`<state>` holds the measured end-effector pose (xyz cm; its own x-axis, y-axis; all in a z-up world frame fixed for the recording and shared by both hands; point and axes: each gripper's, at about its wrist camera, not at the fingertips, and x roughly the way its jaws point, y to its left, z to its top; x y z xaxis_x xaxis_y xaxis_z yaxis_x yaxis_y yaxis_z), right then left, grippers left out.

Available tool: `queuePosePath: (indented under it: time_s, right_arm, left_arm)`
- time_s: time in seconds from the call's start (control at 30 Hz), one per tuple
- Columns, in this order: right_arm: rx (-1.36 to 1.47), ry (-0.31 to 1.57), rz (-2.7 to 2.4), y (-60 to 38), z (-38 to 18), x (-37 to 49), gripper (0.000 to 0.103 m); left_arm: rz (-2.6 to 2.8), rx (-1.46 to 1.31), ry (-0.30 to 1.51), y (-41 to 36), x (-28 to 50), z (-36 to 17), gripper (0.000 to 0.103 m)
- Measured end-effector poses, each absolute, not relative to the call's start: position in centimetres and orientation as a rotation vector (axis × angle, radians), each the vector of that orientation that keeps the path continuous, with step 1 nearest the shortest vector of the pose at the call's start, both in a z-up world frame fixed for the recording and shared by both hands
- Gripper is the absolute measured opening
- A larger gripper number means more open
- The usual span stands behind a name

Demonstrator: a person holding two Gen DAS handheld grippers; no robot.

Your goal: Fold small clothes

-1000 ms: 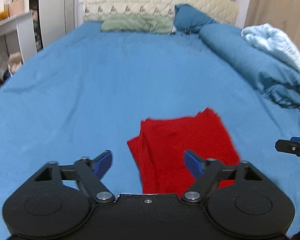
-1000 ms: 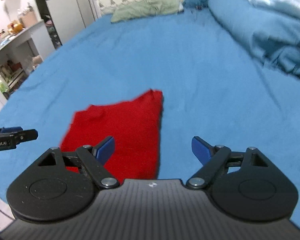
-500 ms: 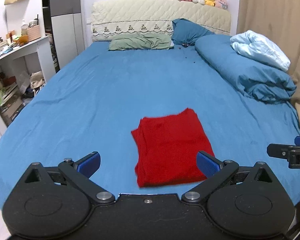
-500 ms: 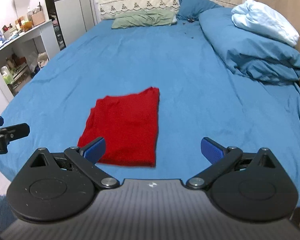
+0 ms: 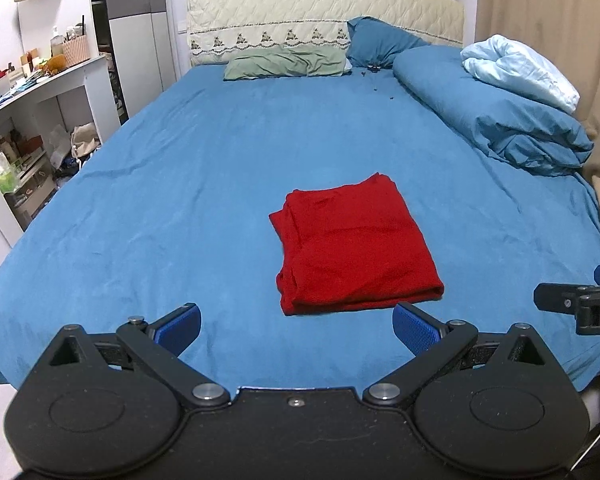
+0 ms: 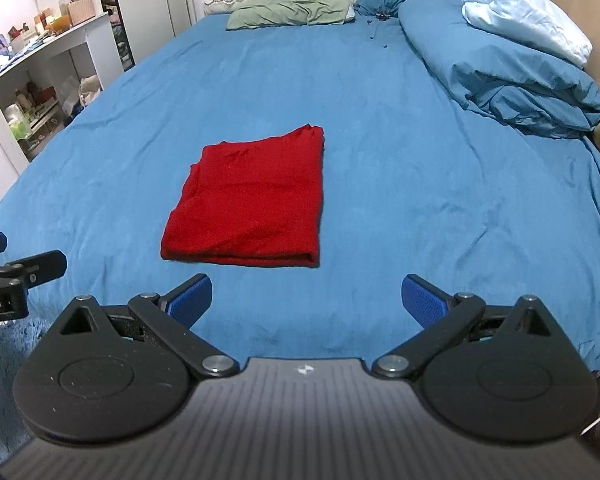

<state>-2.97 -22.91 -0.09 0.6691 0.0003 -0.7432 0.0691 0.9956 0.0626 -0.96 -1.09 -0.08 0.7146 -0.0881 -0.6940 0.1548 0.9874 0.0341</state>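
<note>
A red garment (image 5: 354, 244) lies folded into a flat rectangle on the blue bed sheet (image 5: 172, 208); it also shows in the right wrist view (image 6: 252, 204). My left gripper (image 5: 296, 328) is open and empty, held back from the garment's near edge. My right gripper (image 6: 306, 300) is open and empty, also back from the garment and to its right. The right gripper's tip (image 5: 572, 304) shows at the right edge of the left wrist view. The left gripper's tip (image 6: 24, 268) shows at the left edge of the right wrist view.
A rolled blue duvet (image 5: 496, 120) with a pale blue blanket (image 5: 520, 68) lies along the bed's right side. A green pillow (image 5: 288, 64) and a blue pillow (image 5: 380, 46) sit at the headboard. White shelves (image 5: 32, 136) stand left of the bed.
Both grippers have pulled back and up from the folded red garment, which stays flat on the bed. Both stay open.
</note>
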Motion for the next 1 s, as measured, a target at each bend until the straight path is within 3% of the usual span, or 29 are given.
queuePosePath:
  time_s: [1.0]
  right_arm:
    - [0.066, 0.829, -0.049, -23.42, 0.25, -3.06, 0.103]
  left_arm:
    - [-0.131, 0.087, 0.729, -0.69, -1.13, 0.46, 0.103]
